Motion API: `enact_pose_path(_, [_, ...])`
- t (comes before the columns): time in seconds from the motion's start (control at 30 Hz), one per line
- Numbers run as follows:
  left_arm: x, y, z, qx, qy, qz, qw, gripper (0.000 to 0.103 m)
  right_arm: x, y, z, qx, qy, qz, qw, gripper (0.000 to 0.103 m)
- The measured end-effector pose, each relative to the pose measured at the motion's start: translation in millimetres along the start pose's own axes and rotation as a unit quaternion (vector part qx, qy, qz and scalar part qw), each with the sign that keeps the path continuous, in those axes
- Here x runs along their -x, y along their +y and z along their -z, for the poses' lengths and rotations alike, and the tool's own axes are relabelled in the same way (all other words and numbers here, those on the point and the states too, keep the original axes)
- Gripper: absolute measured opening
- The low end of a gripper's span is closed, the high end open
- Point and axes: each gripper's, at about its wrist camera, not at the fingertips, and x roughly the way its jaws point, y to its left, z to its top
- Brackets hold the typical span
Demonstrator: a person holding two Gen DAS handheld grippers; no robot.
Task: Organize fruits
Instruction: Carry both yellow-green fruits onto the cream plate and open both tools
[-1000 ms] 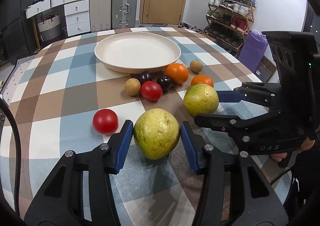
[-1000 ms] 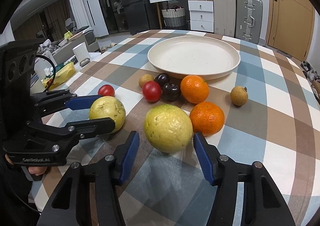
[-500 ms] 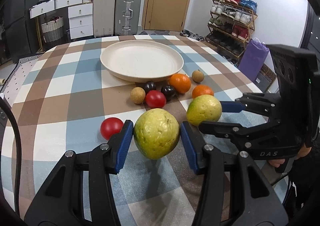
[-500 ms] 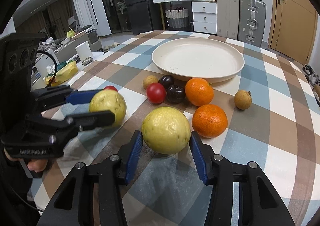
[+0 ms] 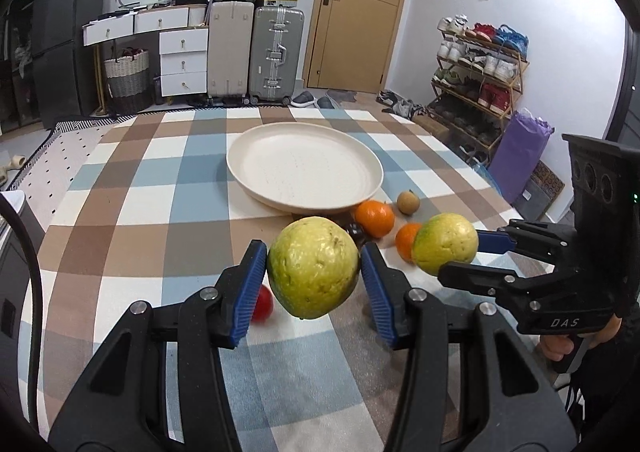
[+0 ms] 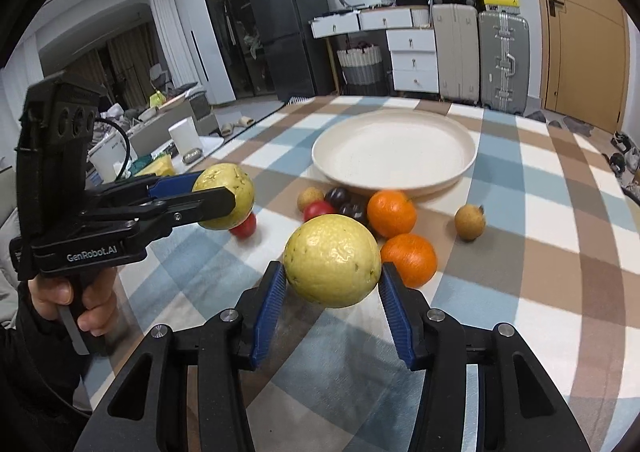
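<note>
Carrying step: my left gripper [image 5: 313, 279] clamped one guava [image 5: 313, 267], my right gripper [image 6: 332, 294] the other guava [image 6: 332, 260], both clear of the table; next, forward to the plate [image 5: 256, 180] at twelve o'clock.

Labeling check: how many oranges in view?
2. One orange sits on the tablecloth just before the plate; the other orange lies nearer, beside the right tool's yellow fruit. None look hidden.
</note>
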Motion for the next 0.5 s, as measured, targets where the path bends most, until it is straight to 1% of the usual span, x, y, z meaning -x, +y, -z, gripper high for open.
enact_pose_path(0.27, [-8, 2, -24, 0.012, -0.02, -0.004, 0.9997, 0.046, 15, -14, -19, -0.005, -0.036, 0.011, 0.999, 0.049])
enact_pose_path(0.5, [-21, 3, -45, 0.011, -0.032, -0.009, 0.9994, 0.046, 15, -30, -36, -0.02, -0.058, 0.018, 0.998, 0.049])
